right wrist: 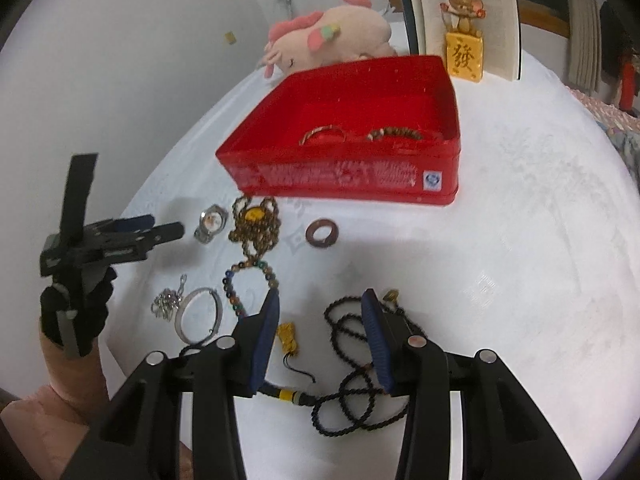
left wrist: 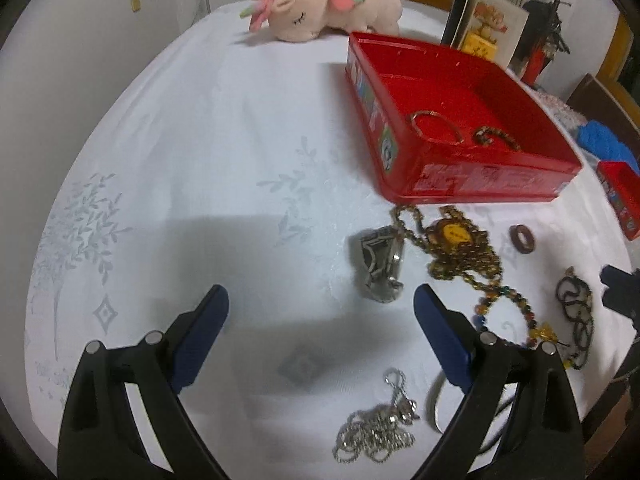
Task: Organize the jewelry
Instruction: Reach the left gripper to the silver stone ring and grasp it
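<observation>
A red tin (left wrist: 496,188) (right wrist: 344,178) stands on the white tablecloth and holds a thin bangle (left wrist: 434,126) (right wrist: 322,134) and a bead bracelet (left wrist: 496,138) (right wrist: 400,134). In front of it lie a silver watch (left wrist: 380,264) (right wrist: 211,222), a brown bead necklace with a yellow pendant (left wrist: 456,248) (right wrist: 256,224), a brown ring (left wrist: 522,238) (right wrist: 322,233), a silver chain (left wrist: 380,428) (right wrist: 166,302), a silver bangle (right wrist: 200,314) and a black bead string (right wrist: 352,372) (left wrist: 578,316). My left gripper (left wrist: 320,300) is open and empty, the watch just beyond its right finger. My right gripper (right wrist: 320,312) is open over the black bead string.
A pink plush unicorn (left wrist: 328,0) (right wrist: 332,38) lies behind the tin. An open book (right wrist: 468,20) and a yellow figurine (right wrist: 464,54) stand at the back. A second red tin piece (left wrist: 620,196) and a blue cloth (left wrist: 604,140) lie at the right.
</observation>
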Tool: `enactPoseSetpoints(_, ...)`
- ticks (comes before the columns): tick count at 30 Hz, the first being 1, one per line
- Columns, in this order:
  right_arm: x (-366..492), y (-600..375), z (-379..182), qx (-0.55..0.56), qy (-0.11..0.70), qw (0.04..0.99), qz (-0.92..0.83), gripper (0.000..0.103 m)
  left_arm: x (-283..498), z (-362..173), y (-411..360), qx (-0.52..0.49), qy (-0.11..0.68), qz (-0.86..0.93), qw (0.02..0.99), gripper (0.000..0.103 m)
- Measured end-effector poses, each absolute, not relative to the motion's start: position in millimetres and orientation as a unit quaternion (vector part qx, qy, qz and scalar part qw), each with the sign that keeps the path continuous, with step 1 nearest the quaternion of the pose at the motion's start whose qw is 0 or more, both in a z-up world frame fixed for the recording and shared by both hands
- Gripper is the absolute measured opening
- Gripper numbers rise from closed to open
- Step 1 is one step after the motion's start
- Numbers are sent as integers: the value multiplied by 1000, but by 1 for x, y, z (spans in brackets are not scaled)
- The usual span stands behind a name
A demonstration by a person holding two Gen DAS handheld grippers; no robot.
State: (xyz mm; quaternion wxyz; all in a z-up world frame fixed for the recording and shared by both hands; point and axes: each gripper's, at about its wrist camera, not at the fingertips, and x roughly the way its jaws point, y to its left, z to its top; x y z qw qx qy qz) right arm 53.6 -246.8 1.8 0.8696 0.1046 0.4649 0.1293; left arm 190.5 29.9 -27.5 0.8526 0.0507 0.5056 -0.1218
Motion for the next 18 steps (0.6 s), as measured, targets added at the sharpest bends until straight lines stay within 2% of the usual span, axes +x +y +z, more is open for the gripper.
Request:
enactPoseSetpoints(11, 50, -215, -18, 99, 494, 851, 151, 43, 202, -39, 5, 69, 515, -130, 845, 93)
enactPoseSetpoints(18, 51, -172, -22, 84, 517, 825, 213, 37, 214, -52, -5, 78, 530, -132, 834, 93)
